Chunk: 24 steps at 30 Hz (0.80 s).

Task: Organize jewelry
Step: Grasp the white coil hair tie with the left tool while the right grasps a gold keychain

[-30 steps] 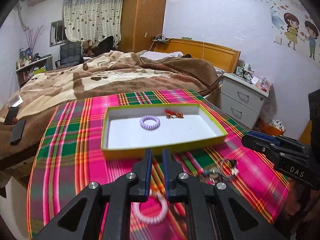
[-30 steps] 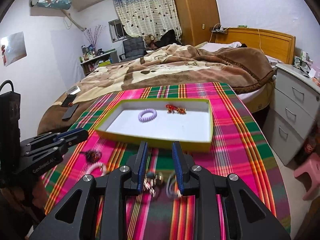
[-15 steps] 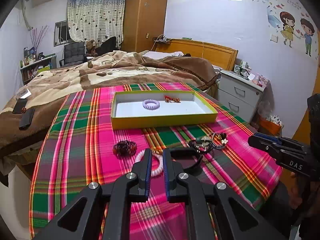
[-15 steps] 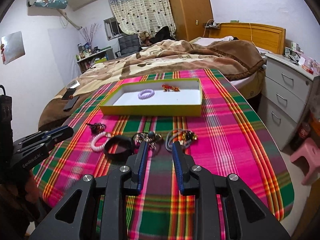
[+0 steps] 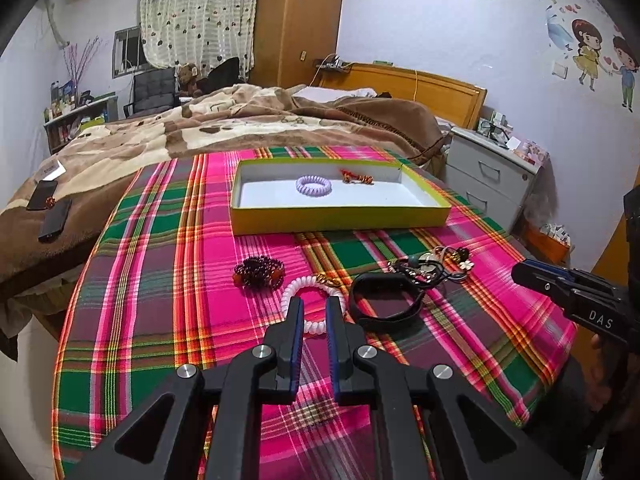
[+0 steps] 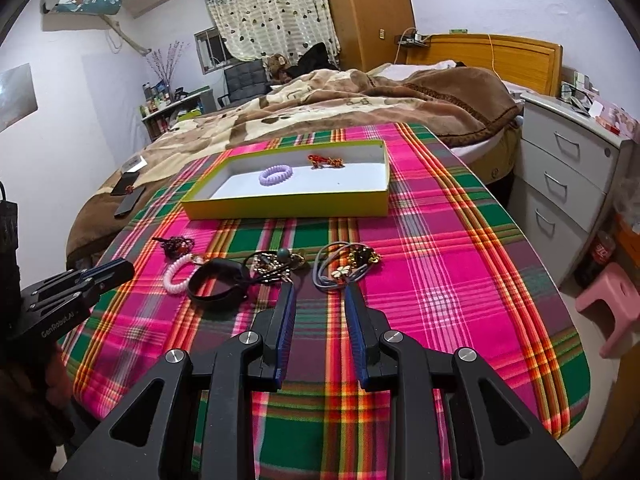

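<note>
A yellow-green tray (image 5: 340, 220) (image 6: 288, 210) sits on the plaid cloth and holds a lilac spiral hair tie (image 5: 313, 185) (image 6: 275, 175) and a red-orange trinket (image 5: 357, 178). Nearer lie a dark red bead bracelet (image 5: 259, 273), a white spiral bracelet (image 5: 298, 292), a black band (image 5: 384, 304) and a tangle of chains (image 5: 432, 264). My left gripper (image 5: 313, 304) hovers over the white bracelet's near side, narrowly open, gripping nothing. My right gripper (image 6: 320, 290) stands open just short of grey hair ties with a clover charm (image 6: 344, 266).
The plaid-covered table (image 6: 460, 260) ends at the near and right edges. Behind it is a bed with a brown blanket (image 5: 240, 128) and two phones (image 5: 48, 208). A white nightstand (image 6: 568, 168) and a pink stool (image 6: 612, 296) stand to the right.
Both grippers drew back from the tray toward the table's near side and sank a little. The loose jewelry now lies ahead of the fingertips. Neither jaw gap changed.
</note>
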Tool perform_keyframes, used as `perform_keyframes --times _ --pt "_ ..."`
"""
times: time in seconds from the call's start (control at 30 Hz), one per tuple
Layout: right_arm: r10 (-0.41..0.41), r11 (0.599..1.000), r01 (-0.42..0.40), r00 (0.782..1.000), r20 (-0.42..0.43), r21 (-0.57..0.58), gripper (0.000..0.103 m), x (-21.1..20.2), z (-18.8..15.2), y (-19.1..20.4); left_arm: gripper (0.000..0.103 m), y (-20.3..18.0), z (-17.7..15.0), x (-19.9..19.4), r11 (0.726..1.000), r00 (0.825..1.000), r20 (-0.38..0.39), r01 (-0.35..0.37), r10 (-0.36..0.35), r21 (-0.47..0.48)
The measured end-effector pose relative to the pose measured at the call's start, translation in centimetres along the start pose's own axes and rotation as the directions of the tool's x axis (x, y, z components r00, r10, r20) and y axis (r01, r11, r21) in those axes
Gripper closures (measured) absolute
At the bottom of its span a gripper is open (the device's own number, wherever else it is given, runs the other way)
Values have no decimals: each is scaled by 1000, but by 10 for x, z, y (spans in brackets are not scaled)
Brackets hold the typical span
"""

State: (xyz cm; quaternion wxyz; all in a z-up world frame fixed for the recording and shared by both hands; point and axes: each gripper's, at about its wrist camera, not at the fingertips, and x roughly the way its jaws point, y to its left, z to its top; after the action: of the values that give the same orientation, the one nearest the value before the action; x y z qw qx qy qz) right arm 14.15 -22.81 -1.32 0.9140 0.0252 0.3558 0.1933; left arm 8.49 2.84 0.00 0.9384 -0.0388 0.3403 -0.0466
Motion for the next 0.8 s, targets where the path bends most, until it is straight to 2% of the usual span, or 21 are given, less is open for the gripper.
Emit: perform_keyframes --times 0.13,0.27,0.6,0.67,0.8 --pt "-2 1000 3 1000 -22 23 77 11 3 -6 92 4 1 12 1000 1000 -28 -4 4 -13" --pt "-9 999 11 999 -37 43 77 24 9 -13 84 8 5 22 1000 999 -44 -4 3 -23" --pt "-38 999 41 996 -84 35 77 57 24 -23 83 16 9 43 999 995 -99 -13 9 -43" --pt "-45 999 48 994 -95 25 73 63 27 -25 83 16 10 46 999 994 -107 -15 10 -43" --pt "-54 998 56 992 -111 12 72 71 32 -27 83 17 10 53 999 992 -129 -14 8 -46"
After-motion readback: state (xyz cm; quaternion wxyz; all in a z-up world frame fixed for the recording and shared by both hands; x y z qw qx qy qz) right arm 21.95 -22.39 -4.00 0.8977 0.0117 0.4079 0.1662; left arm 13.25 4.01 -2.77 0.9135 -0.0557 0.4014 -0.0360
